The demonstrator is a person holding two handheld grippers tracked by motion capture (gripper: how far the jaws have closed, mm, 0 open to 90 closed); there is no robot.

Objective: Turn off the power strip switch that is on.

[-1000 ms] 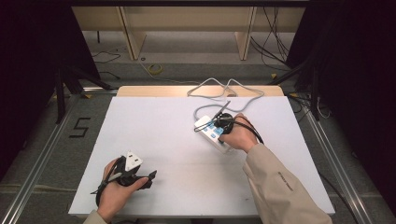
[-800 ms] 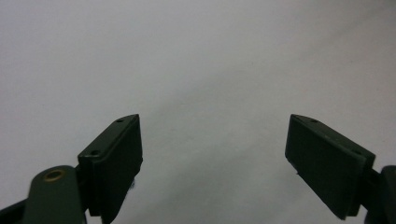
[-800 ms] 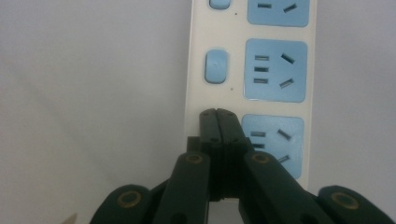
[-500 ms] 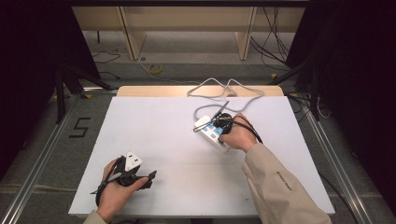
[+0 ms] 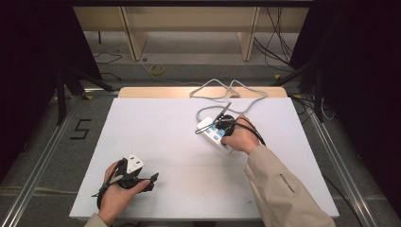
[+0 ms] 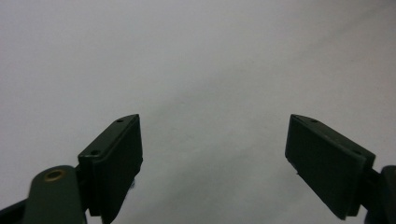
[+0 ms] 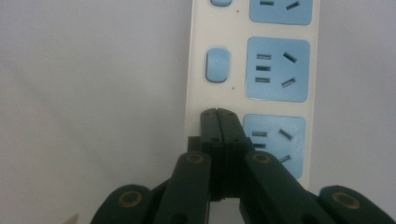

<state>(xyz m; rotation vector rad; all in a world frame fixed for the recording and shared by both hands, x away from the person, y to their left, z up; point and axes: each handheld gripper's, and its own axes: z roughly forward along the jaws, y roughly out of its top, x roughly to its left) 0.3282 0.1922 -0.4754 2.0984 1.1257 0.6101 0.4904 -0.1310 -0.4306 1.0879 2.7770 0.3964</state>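
A white power strip [image 5: 215, 134] with blue sockets lies right of centre on the white table [image 5: 156, 127], its grey cord [image 5: 227, 92] looping off toward the far edge. The right gripper [image 7: 218, 114] is down over it, jaws pressed together with nothing between them, tips sitting at the strip's near end where a blue switch [image 7: 217, 64] has its twin one socket closer. I would guess the closed tips are on or just above that hidden switch, though the jaws cover the spot, so contact is not certain.

The left gripper [image 5: 152, 178] rests on the table near the person's edge, well apart from the strip, jaws spread wide over bare surface.

The strip looks like hard, smooth plastic: rigid, fairly light, likely to skid on this slick top if pushed sideways. To move it, the long sides of the body are the place to pinch; the cord is limp and would drag behind.

The right gripper view gives the sockets and switches clearly. The high view gives the cord's run and how far apart the two hands are.
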